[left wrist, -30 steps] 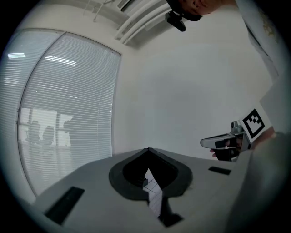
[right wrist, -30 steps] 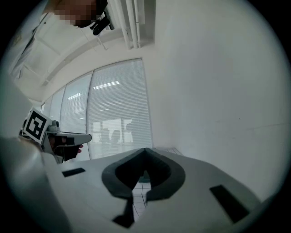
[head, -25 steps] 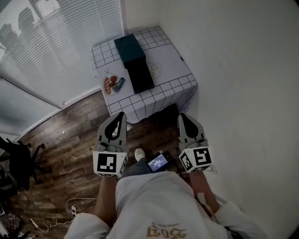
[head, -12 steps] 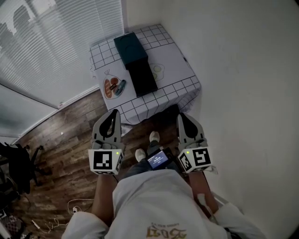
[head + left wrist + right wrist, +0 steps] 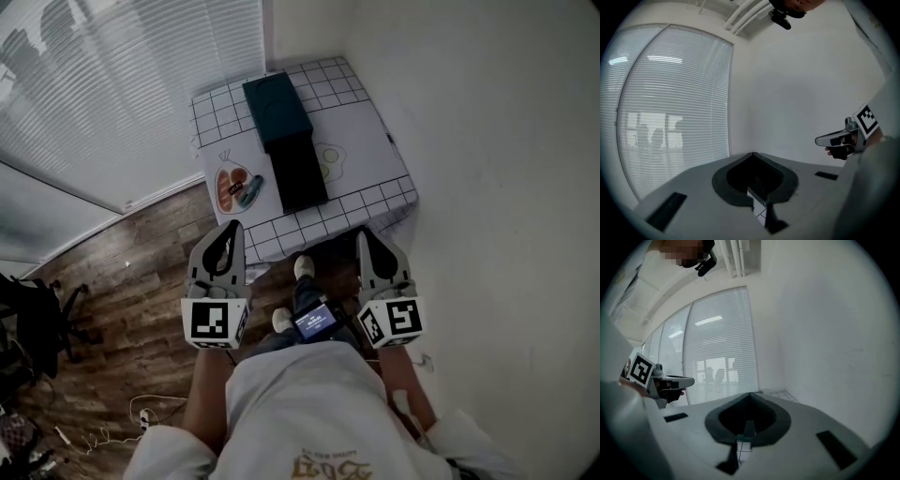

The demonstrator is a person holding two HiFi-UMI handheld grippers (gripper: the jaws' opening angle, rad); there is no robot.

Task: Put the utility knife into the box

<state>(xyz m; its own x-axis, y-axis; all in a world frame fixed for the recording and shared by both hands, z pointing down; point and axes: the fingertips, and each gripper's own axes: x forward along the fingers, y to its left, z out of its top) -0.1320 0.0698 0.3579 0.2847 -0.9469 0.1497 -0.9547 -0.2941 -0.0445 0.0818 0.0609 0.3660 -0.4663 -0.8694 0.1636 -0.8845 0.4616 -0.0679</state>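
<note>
Knife point(image 5: 250, 192) ahead of left gripper point(image 5: 234, 229), apart

The cloth point(image 5: 370, 150) is thin, soft and grid-printed, the floor point(image 5: 122, 272) is matt, grainy wood plank, the box point(image 5: 277, 108) has a smooth, matt, dark surface, perhaps card, and the wall point(image 5: 487, 141) is smooth matt paint.

White black-gridded tablecloth point(image 5: 366, 178), dark teal box point(image 5: 277, 111), brown wood-grain floor point(image 5: 122, 272), pale slatted blinds point(image 5: 122, 84).
</note>
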